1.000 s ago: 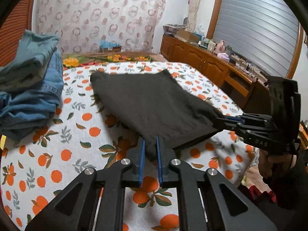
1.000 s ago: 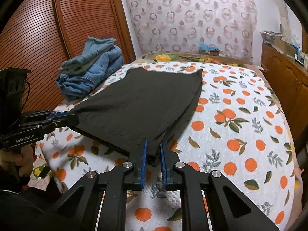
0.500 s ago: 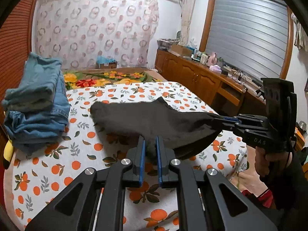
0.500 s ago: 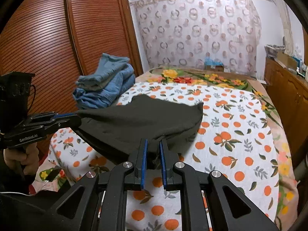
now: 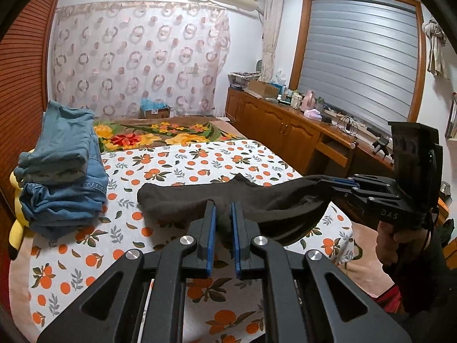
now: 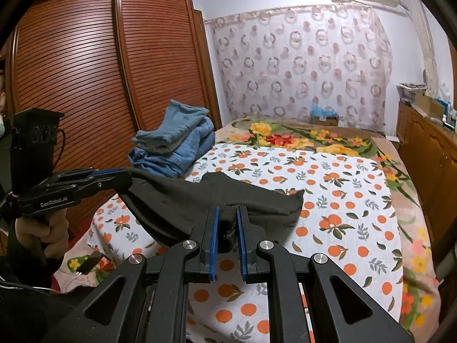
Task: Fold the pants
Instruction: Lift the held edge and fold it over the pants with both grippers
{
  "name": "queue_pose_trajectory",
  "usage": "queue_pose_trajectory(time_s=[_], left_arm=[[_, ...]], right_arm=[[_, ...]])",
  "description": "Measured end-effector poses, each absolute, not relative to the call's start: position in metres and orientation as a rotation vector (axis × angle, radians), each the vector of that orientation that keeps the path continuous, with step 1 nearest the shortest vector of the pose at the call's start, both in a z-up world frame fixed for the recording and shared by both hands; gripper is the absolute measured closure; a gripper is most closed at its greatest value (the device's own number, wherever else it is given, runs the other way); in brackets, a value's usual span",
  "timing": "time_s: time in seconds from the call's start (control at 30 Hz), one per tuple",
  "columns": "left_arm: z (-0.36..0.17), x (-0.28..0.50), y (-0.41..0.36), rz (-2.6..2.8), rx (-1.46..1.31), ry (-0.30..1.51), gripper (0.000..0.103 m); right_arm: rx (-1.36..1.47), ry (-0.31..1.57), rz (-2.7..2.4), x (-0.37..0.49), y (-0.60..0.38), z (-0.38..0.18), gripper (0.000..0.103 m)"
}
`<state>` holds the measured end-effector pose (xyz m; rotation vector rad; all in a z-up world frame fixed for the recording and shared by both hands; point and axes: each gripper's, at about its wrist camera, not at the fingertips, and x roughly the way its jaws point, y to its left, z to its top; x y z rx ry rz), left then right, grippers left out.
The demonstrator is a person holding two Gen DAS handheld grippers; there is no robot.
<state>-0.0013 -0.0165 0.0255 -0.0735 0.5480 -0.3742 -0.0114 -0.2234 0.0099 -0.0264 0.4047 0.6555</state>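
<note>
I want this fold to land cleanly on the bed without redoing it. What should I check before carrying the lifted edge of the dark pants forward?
1. Left gripper shut on the dark pants: ok, cloth sits between its jaws.
2. Right gripper shut on the same edge: ok.
3. Held edge level between the two grippers: not ok, it sags in the middle.
4. Far end of the pants resting on the orange-print sheet: ok.
5. Landing area free of the folded jeans stack: ok, the stack sits apart, by the wardrobe side.
6. Layers under the lifted edge aligned: cannot tell, hidden beneath the cloth.
</note>
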Motion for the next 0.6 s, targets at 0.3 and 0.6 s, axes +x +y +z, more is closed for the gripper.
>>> queue_pose_trajectory(time_s=[0.3, 0.6], left_arm=[[0.001, 0.029, -0.010, -0.352, -0.080, 0.631, 0.092], [-0.012, 0.080, -0.006, -0.294, -0.046, 0.670, 0.092]], right_arm=[[-0.012, 0.459, 0.625, 0.022, -0.212, -0.002, 0.091], [-0.035, 0.490, 0.585, 0.077, -0.185, -0.008, 0.091]])
